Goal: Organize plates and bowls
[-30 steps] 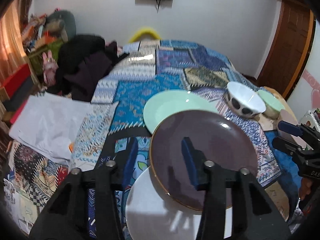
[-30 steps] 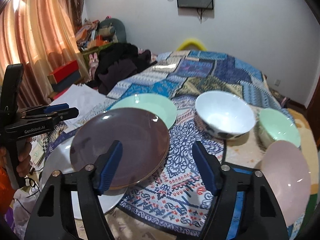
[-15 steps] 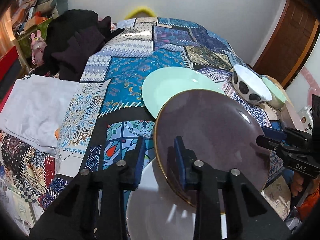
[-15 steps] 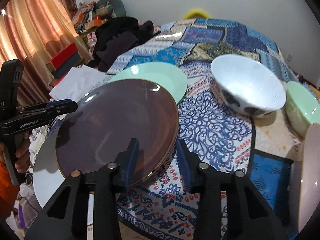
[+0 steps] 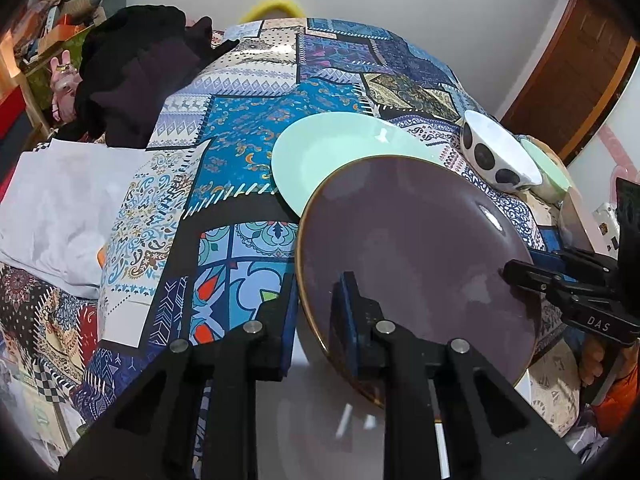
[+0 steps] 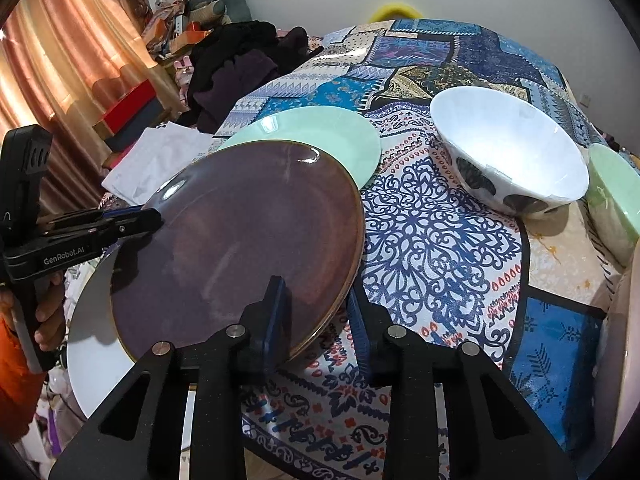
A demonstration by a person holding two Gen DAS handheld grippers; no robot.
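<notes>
A dark purple plate with a gold rim is held by both grippers, one on each side of its rim. My left gripper is shut on its near edge; the plate also shows in the right wrist view, where my right gripper is shut on its rim. It hangs over a white plate and partly over a mint green plate. A white bowl with dark spots and a green bowl stand to the right.
The dishes lie on a bed with a patchwork cover. Black clothes and white cloth lie at the left. A pale pink plate sits at the right edge. A wooden door is far right.
Both grippers have closed from open onto the purple plate's rim. The plate has lifted and tilted off the white plate.
</notes>
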